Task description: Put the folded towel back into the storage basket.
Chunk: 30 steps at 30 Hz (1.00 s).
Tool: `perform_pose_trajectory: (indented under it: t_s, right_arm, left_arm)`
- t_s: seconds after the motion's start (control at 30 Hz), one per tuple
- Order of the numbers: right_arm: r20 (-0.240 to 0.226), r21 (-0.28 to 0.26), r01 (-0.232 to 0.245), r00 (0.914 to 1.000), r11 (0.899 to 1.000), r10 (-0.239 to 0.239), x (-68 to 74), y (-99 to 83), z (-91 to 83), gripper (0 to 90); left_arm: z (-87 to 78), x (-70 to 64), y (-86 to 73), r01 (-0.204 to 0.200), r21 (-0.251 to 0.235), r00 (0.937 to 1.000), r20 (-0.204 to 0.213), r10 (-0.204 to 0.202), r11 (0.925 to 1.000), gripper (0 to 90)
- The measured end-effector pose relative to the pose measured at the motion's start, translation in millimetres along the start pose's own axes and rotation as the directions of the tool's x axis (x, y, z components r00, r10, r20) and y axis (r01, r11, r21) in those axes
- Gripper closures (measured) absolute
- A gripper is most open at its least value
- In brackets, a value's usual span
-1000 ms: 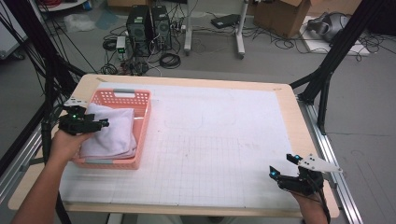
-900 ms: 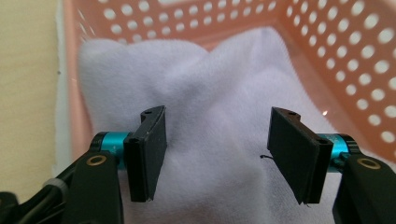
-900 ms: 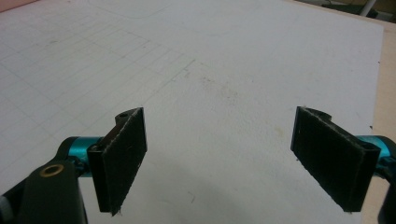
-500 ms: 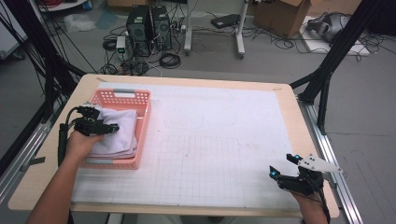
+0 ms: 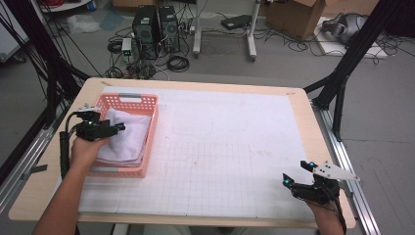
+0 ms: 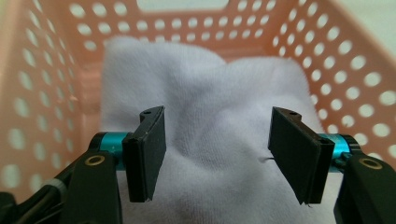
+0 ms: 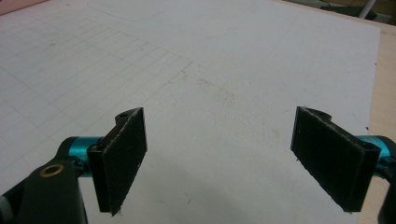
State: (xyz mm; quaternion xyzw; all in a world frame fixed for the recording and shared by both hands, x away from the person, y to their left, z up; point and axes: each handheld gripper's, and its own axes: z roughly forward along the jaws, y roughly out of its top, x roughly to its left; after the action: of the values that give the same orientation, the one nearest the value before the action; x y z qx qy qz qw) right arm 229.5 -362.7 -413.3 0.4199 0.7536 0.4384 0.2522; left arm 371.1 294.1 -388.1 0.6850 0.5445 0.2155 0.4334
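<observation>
High view, we've got the left gripper spread open over the towel in the basket by the table's left edge, right gripper open too near its front right corner.

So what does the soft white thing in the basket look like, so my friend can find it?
Look at the left side of the big white table mat for the pink basket with holes. Inside lies a folded white towel, fluffy and rumpled, the only soft thing there, with the open left gripper over it.

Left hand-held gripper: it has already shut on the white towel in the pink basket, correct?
Not quite. The left hand-held gripper is open: in the left gripper view its jaws stand wide apart over the white towel, which does lie in the pink basket.
</observation>
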Motion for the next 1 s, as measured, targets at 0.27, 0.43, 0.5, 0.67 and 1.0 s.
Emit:
perform_pose_trajectory:
  t_s: [0.27, 0.43, 0.5, 0.67, 1.0]
  right_arm:
    - [-0.002, -0.023, -0.004, 1.0, 1.0, 0.004, 0.8, 3.1, -1.7, 17.3]
    - [-0.011, -0.032, -0.009, 0.9999, 0.999, 0.009, 1.3, 4.1, -1.4, 17.4]
    - [-0.011, -0.033, -0.011, 0.9999, 0.999, 0.01, 1.2, 4.5, -2.0, 17.3]
    - [-0.015, -0.043, -0.014, 0.9998, 0.999, 0.013, 0.3, 4.8, -2.9, 17.4]
    - [-0.032, -0.06, -0.017, 0.9994, 0.998, 0.015, 3.1, 6.7, -3.1, 17.3]
  left_arm:
    - [-34.6, -1.4, 8.8, 0.003, -0.208, 0.9927, 0.119, 0.022, 0.9781, 21.3]
    - [-47.2, -13.2, 11.2, -0.034, -0.297, 0.9797, 0.179, 0.09, 0.9543, 21.5]
    - [-50.6, -20.9, 10.4, -0.046, -0.321, 0.9734, 0.198, 0.114, 0.946, 21.5]
    - [-55.4, -40.8, 7.9, -0.066, -0.35, 0.9552, 0.248, 0.161, 0.9343, 21.5]
    - [-60.6, -84.9, 5.8, -0.108, -0.392, 0.9066, 0.338, 0.252, 0.9134, 22.7]
